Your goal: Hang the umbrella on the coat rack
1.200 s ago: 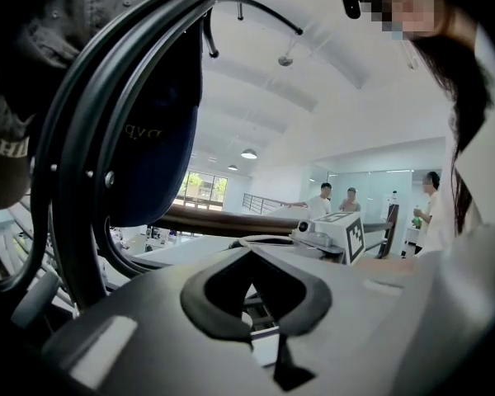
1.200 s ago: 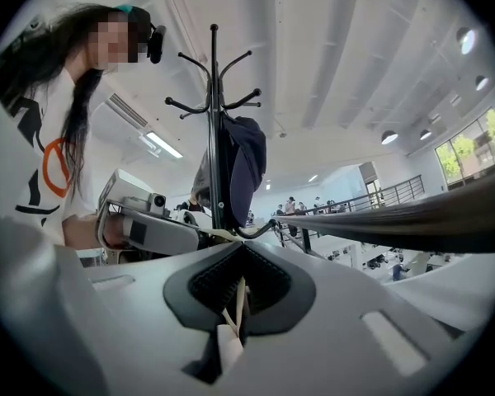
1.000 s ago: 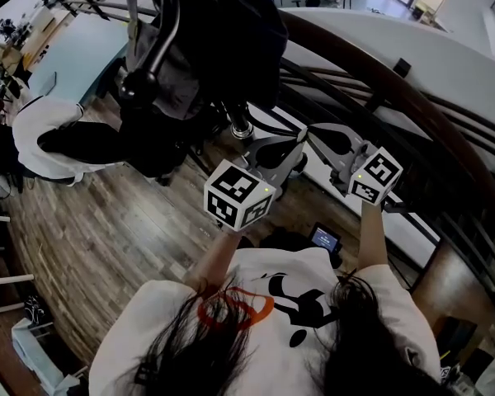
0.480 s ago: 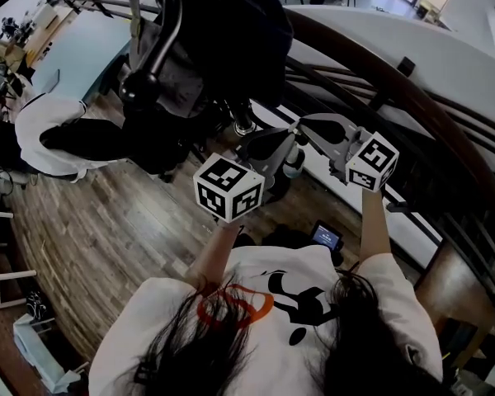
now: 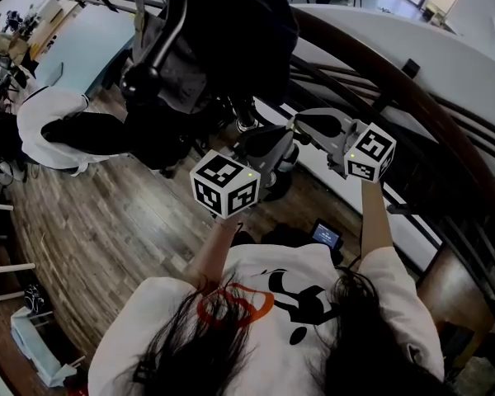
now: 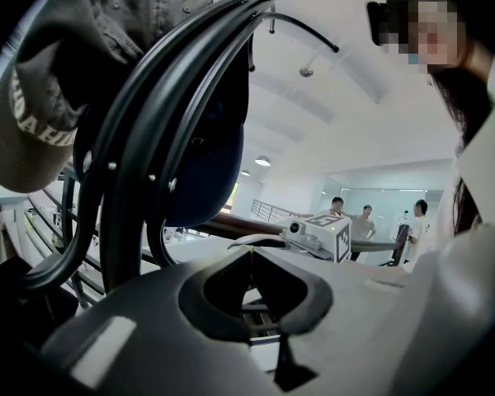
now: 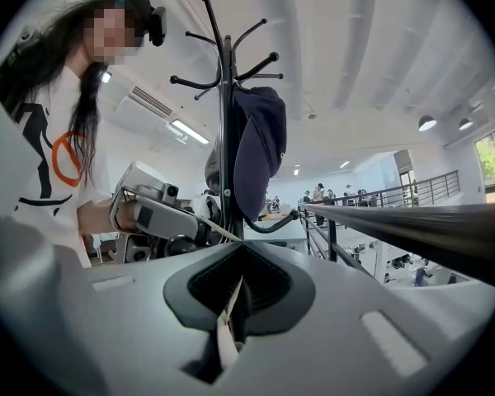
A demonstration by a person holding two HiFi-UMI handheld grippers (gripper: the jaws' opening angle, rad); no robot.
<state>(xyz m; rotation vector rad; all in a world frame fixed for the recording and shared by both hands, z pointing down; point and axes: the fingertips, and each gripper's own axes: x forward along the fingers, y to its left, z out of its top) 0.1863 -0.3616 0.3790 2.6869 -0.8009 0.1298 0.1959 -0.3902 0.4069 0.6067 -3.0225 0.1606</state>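
The black coat rack (image 7: 224, 97) stands ahead with a navy cap (image 7: 256, 147) on one hook. In the head view its hung clothes fill the top (image 5: 161, 31). My right gripper (image 7: 241, 250) is shut on a thin white umbrella strap (image 7: 228, 320), which runs taut towards the left gripper. In the head view the two grippers' tips almost meet: left gripper (image 5: 282, 143), right gripper (image 5: 304, 122). The folded umbrella (image 5: 287, 162) hangs just under them. The left gripper (image 6: 252, 258) has its jaws together, close to the rack's curved arms (image 6: 148, 139).
A grey cap (image 6: 49, 97) hangs on the rack close to the left gripper. A dark wooden railing (image 5: 379, 73) curves behind and to the right of the rack. A person in a white shirt (image 5: 49, 122) sits at the left on the wood floor (image 5: 91, 229).
Both grippers have risen and moved closer to the rack. Their tips have drawn nearer to each other, and the umbrella came up with them.
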